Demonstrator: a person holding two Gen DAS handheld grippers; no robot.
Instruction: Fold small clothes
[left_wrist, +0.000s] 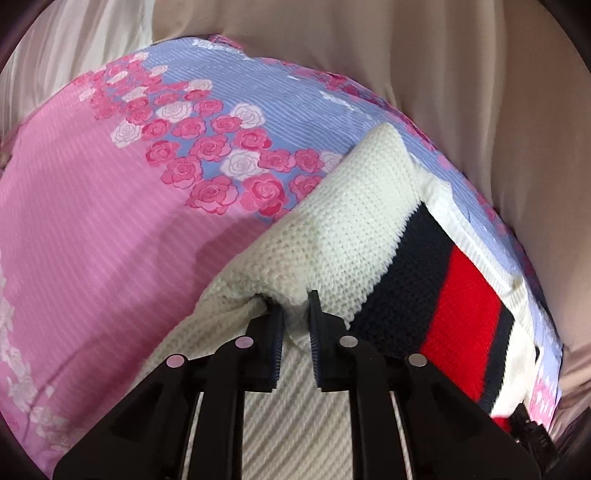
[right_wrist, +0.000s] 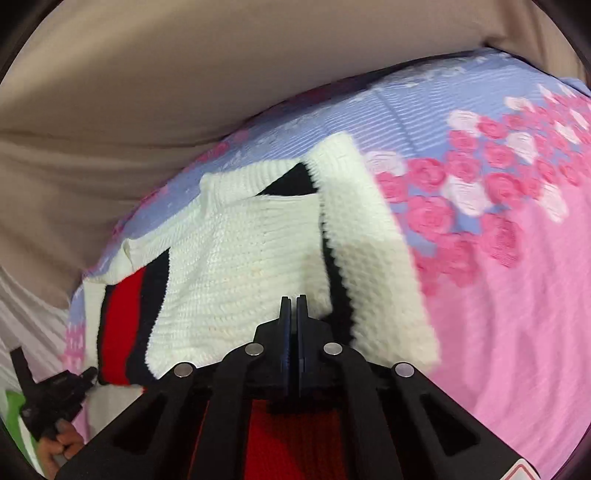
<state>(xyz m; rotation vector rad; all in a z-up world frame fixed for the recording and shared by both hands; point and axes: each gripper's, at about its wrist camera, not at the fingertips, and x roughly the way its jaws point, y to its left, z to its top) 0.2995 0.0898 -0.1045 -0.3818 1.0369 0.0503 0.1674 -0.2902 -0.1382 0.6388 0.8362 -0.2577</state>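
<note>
A small cream knit sweater (left_wrist: 332, 229) with navy and red stripes (left_wrist: 458, 295) lies partly folded on a pink and blue rose-print cover (left_wrist: 110, 206). My left gripper (left_wrist: 295, 314) is shut on a bunched fold of the cream knit, lifted toward the camera. In the right wrist view the sweater (right_wrist: 243, 251) lies with a sleeve (right_wrist: 373, 236) folded over. My right gripper (right_wrist: 293, 306) is shut on the sweater's near edge, jaws almost together, with red knit (right_wrist: 295, 435) under the fingers.
Beige sheet (left_wrist: 406, 55) surrounds the rose-print cover (right_wrist: 517, 295) on the far side. The other gripper and the hand holding it (right_wrist: 55, 406) show at the lower left of the right wrist view, by the sweater's striped end.
</note>
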